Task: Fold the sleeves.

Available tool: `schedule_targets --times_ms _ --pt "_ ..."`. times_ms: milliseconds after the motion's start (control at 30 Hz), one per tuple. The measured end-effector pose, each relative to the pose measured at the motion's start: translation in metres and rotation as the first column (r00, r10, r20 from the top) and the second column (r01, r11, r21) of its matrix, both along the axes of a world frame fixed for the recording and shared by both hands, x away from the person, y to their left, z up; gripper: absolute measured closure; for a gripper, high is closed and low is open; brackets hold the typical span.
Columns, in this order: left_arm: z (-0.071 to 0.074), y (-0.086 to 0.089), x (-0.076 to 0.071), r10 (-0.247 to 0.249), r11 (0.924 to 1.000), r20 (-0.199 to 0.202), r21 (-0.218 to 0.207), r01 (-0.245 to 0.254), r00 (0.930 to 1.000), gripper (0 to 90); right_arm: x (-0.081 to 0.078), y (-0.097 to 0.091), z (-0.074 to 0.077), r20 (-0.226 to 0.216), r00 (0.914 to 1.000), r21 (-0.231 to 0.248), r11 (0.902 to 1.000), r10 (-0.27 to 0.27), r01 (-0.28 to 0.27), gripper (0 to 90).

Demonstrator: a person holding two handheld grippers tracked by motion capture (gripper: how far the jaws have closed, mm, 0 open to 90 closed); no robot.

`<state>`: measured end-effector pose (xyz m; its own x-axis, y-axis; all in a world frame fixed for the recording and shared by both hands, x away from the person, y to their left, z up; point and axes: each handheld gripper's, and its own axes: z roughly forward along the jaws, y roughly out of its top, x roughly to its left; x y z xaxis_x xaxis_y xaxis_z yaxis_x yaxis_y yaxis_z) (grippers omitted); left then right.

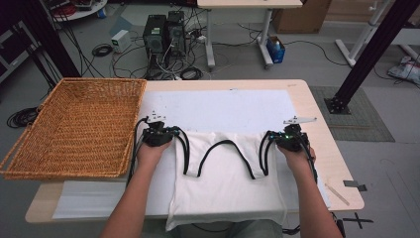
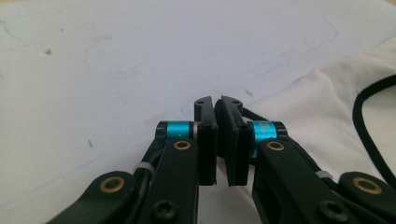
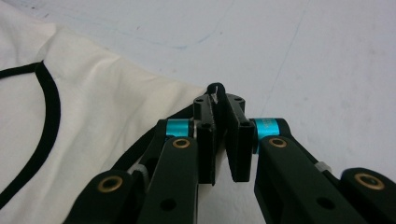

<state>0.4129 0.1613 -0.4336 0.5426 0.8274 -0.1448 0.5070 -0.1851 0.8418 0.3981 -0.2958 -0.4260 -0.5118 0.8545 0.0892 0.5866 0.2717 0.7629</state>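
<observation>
A white tank top (image 1: 225,186) with black trim lies flat on the bench (image 1: 322,148), its hem over the near edge. The left gripper (image 1: 159,133) and right gripper (image 1: 287,135) each have fingers pinched tight on a shoulder strap

I see my left gripper (image 2: 217,140) with jaws pressed together at the white top's (image 2: 327,100) corner, white sheet (image 2: 116,70) beyond the top.
</observation>
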Motion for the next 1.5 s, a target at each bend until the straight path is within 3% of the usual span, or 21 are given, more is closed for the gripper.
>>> schedule_targets --times_ms 100,200,300,433,567,600,700,733,900,1000,1100,1233,1400,1500 --pt "0.006 0.0 0.005 0.002 1.0 0.01 0.001 -0.002 0.9999 84.7 0.005 0.001 0.006 0.02 0.9998 0.008 1.0 0.004 -0.004 85.4" --pt "0.023 0.0 0.021 0.015 0.9999 0.054 0.007 -0.015 0.9985 84.7 0.022 0.004 0.022 0.028 0.9996 -0.004 1.0 -0.002 0.002 85.5" --pt "0.031 0.002 0.035 0.026 0.9996 0.061 0.008 -0.027 0.9978 84.7 0.042 0.01 0.04 0.038 0.9993 -0.022 0.9997 -0.001 0.002 85.5" --pt "0.032 0.002 0.049 0.028 0.9996 0.063 0.007 -0.029 0.9976 84.6 0.065 0.014 0.054 0.034 0.9994 -0.035 0.9993 -0.012 0.013 85.5" --pt "0.029 0.001 0.052 0.009 0.9999 0.059 0.009 -0.009 0.9982 83.3 0.073 0.015 0.053 0.021 0.9995 -0.041 0.9989 -0.022 0.023 83.3" --pt "0.029 0.001 0.051 0.007 0.9999 0.059 0.011 -0.008 0.9983 78.2 0.072 0.014 0.052 0.018 0.9995 -0.046 0.9986 -0.026 0.027 75.5" --pt "0.032 0.0 0.049 -0.008 0.9999 0.066 0.009 0.008 0.9978 67.4 0.068 0.009 0.052 0.019 0.999 -0.034 0.9986 -0.04 0.04 66.7" --pt "0.034 0.0 0.048 -0.005 1.0 0.06 -0.001 0.005 0.9982 60.4 0.065 0.006 0.053 0.028 0.9986 -0.028 0.9985 -0.046 0.046 65.7" --pt "0.043 0.001 0.041 0.002 0.9998 0.05 -0.021 -0.001 0.9988 42.1 0.048 -0.001 0.059 0.053 0.9976 -0.012 0.9989 -0.045 0.046 59.3" --pt "0.047 0.002 0.037 -0.004 0.9995 0.05 -0.03 0.006 0.9987 34.9 0.038 -0.005 0.057 0.051 0.9979 0.011 0.9992 -0.038 0.038 52.9" --pt "0.055 0.003 0.027 -0.036 0.9973 0.055 -0.061 0.04 0.9978 30.8 0.028 -0.008 0.054 0.056 0.9973 0.036 0.9984 -0.047 0.045 39.2" --pt "0.064 0.007 0.007 -0.068 0.9951 0.076 -0.067 0.073 0.9948 23.9 0.016 -0.011 0.051 0.058 0.9973 0.076 0.9963 -0.045 0.04 26.7" --pt "0.067 0.018 -0.008 -0.056 0.9936 0.081 -0.093 0.063 0.9952 17.8 0.003 -0.007 0.056 0.081 0.9967 0.088 0.9961 0.002 -0.009 19.0" --pt "0.066 0.019 -0.014 -0.064 0.9926 0.087 -0.097 0.072 0.9941 15.7 -0.003 -0.002 0.059 0.104 0.9943 0.087 0.9956 0.027 -0.036 18.9"
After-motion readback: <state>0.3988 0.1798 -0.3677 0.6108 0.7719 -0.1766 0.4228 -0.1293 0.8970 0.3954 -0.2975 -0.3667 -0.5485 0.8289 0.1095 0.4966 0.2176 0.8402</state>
